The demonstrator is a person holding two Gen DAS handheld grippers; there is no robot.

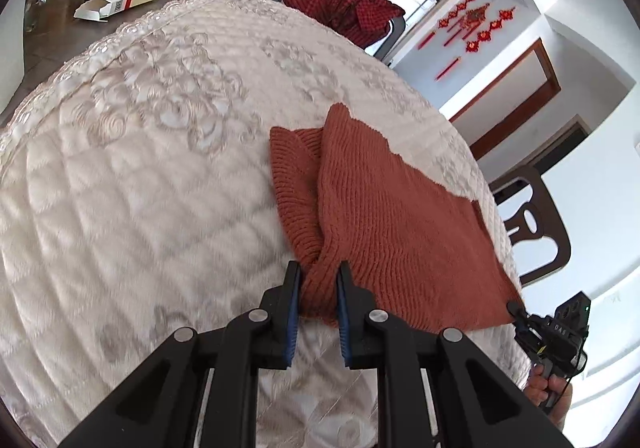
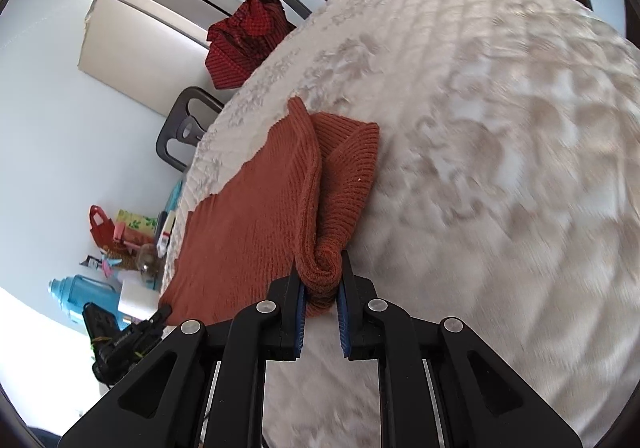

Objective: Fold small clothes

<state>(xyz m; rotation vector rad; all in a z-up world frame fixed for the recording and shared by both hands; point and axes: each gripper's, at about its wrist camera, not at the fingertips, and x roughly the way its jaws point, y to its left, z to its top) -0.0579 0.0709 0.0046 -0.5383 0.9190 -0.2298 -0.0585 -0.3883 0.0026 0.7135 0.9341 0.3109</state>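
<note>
A rust-orange knit garment point(image 1: 380, 216) lies partly folded on the cream quilted tablecloth point(image 1: 140, 168), near the table's edge. My left gripper point(image 1: 319, 272) is shut on a bunched corner of it, the blue pads pressing the knit from both sides. In the right wrist view the same garment point(image 2: 256, 216) stretches off to the left, and my right gripper point(image 2: 321, 268) is shut on a rolled corner of it. Each view shows the other gripper at the opposite corner: the right gripper point(image 1: 516, 312) with a hand point(image 1: 544, 384) on it, and the left gripper point(image 2: 162, 315).
A red-and-black checked cloth point(image 1: 340, 0) hangs over a chair back at the far side. An open white carton point(image 1: 120, 2) and a jar stand on bare tabletop beyond the cloth's lace edge. Dark chairs point(image 1: 532, 224) point(image 2: 184, 128) stand beside the table. A blue flask point(image 2: 80, 292) and clutter sit below.
</note>
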